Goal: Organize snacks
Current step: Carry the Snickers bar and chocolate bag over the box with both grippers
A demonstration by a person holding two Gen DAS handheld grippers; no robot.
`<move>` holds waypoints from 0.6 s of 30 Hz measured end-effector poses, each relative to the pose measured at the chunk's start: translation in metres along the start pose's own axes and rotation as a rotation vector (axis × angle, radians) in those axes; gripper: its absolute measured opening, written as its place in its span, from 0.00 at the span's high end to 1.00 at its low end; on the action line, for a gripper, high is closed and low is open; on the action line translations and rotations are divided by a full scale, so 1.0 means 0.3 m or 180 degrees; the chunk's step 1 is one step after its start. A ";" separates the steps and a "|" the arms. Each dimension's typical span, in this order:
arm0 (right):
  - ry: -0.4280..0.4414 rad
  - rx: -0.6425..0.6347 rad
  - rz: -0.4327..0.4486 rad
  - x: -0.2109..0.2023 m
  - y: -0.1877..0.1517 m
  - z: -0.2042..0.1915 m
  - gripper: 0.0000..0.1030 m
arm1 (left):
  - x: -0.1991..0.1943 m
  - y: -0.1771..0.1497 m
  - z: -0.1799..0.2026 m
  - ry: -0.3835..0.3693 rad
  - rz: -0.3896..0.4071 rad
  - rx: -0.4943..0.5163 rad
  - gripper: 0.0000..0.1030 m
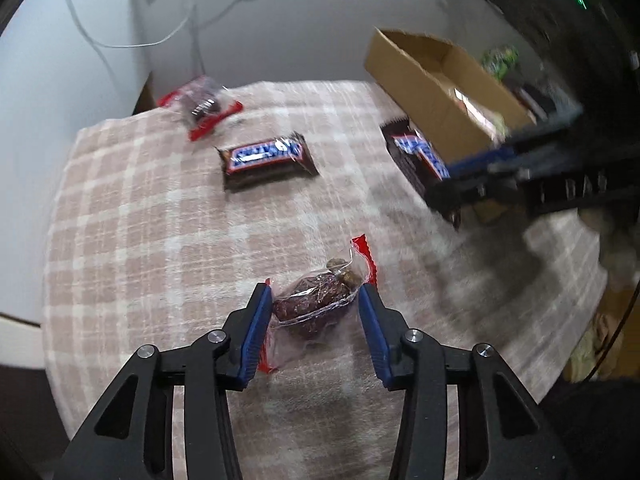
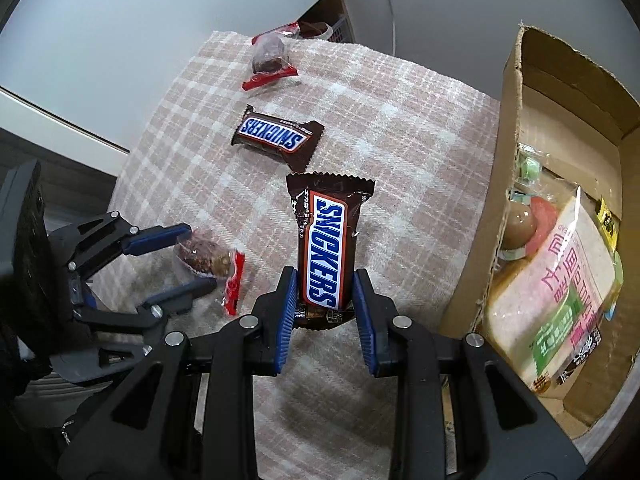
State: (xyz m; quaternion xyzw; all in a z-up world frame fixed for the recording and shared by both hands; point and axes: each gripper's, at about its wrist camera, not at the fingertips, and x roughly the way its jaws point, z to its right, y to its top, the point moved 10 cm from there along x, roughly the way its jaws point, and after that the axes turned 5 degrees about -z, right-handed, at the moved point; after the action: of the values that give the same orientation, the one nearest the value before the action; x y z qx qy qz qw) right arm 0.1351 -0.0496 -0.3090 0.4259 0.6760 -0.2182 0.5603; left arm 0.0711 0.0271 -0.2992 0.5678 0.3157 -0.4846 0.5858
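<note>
While the right gripper (image 2: pixel 325 304) pinches the lower end of a Snickers bar (image 2: pixel 325 246) between its blue pads, the bar points away from the camera over the plaid cloth (image 2: pixel 400 128) on the table. Just to its right stands the cardboard box (image 2: pixel 492 216), its torn near wall rising beside the bar; pink and green packets (image 2: pixel 560 292) already lie inside, and the box's far side is cut off by the frame.

The left gripper (image 1: pixel 316 308) has its jaws spread on either side of a clear-wrapped dark snack with red ends (image 1: pixel 316 300); the pads sit just beside the wrapper, and whether they touch it is hard to tell. In the left wrist view the right gripper and box are smeared by motion blur.

Further out a second Snickers bar (image 2: pixel 278 136) lies flat in the middle of the cloth, with bare cloth all round it. Another red-ended wrapped snack (image 2: pixel 270 58) sits near the cloth's far edge, close to the wall (image 2: pixel 120 40).
</note>
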 end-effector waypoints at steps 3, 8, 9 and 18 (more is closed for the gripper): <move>-0.0001 -0.0011 0.0043 -0.014 -0.003 -0.010 0.71 | -0.022 0.009 0.000 -0.0005 0.0068 -0.0034 0.58; -0.0006 0.0022 0.0071 -0.017 -0.005 -0.009 0.72 | -0.026 0.027 -0.003 -0.0025 0.0085 -0.0119 0.58; -0.0003 0.0034 0.0084 -0.022 -0.007 -0.008 0.72 | -0.033 0.032 -0.009 -0.0020 0.0111 -0.0162 0.58; 0.0046 0.0118 0.0333 -0.150 -0.019 0.001 0.72 | -0.164 0.158 0.034 -0.0099 0.0416 -0.0202 0.58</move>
State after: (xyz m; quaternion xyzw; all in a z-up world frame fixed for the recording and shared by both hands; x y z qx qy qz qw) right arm 0.1310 -0.0677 -0.2676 0.4725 0.6528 -0.1980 0.5580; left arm 0.0970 0.0221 -0.2353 0.5607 0.2840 -0.4438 0.6387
